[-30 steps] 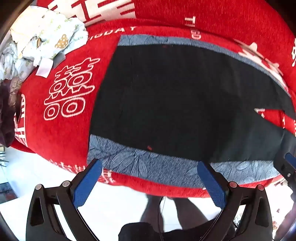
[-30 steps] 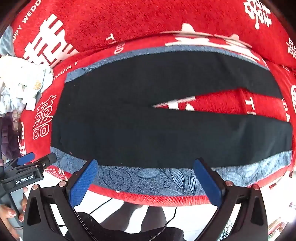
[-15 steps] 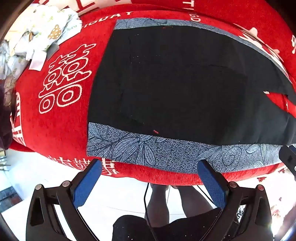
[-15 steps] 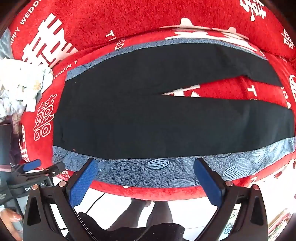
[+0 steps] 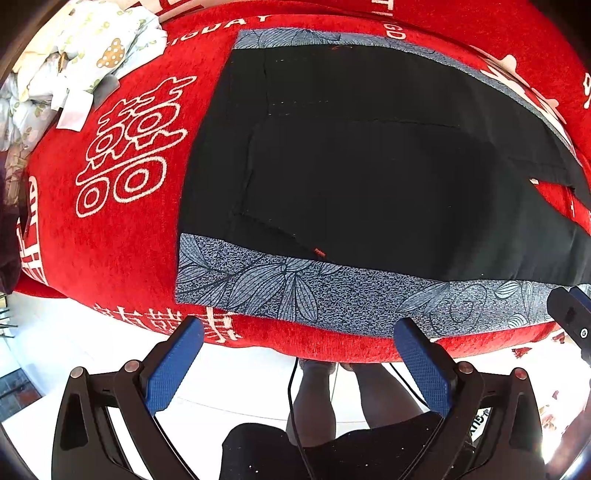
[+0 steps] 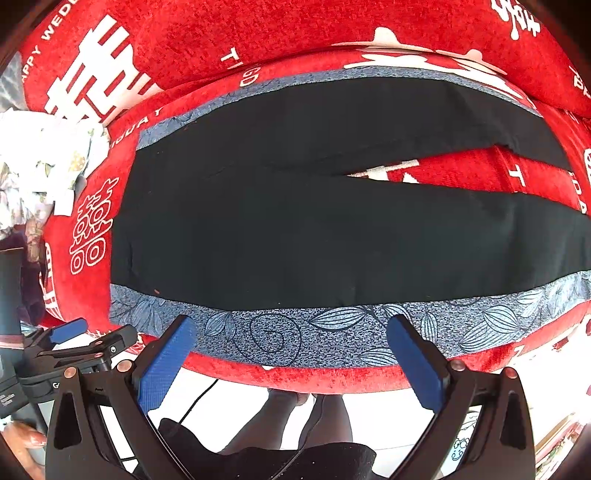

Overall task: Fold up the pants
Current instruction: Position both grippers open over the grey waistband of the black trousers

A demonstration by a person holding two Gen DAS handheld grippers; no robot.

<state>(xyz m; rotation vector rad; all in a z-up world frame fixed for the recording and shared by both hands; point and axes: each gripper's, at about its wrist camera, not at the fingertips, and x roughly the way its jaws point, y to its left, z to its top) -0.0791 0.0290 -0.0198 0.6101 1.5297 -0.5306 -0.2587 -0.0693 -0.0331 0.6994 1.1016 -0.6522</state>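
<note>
left gripper jaws wide apart, right gripper likewise, both empty

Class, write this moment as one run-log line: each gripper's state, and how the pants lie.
left gripper: open, empty | right gripper: open, empty | pants: flat, unfolded, legs apart on red sofa

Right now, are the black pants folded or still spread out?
Spread out. The black pants lie flat on the red cover, both legs apart with red showing between them; no layer is folded over.
</note>
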